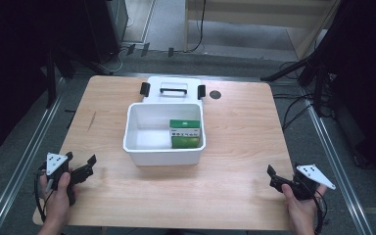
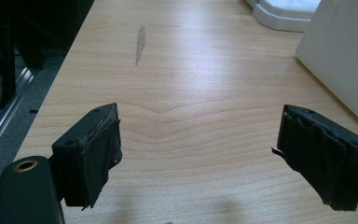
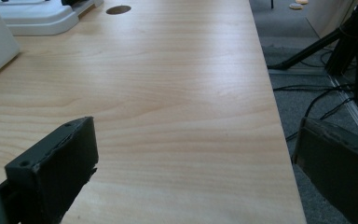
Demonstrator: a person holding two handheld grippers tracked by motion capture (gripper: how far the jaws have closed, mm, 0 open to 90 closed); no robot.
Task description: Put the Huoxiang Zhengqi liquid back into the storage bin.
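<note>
both jaws stand wide open, empty. the white bin [image 1: 164,147] with the green box [image 1: 184,134] sits mid-counter; bring the left gripper [image 1: 81,169] and right gripper [image 1: 279,178] in level toward its walls.

A light wooden table [image 1: 235,147] with rounded corners carries a white bin [image 1: 164,149] near its middle. Just behind the bin, touching it, lies a white lid [image 1: 174,85] with black clips and a handle. A small dark round hole [image 1: 215,94] sits beside the lid
</note>
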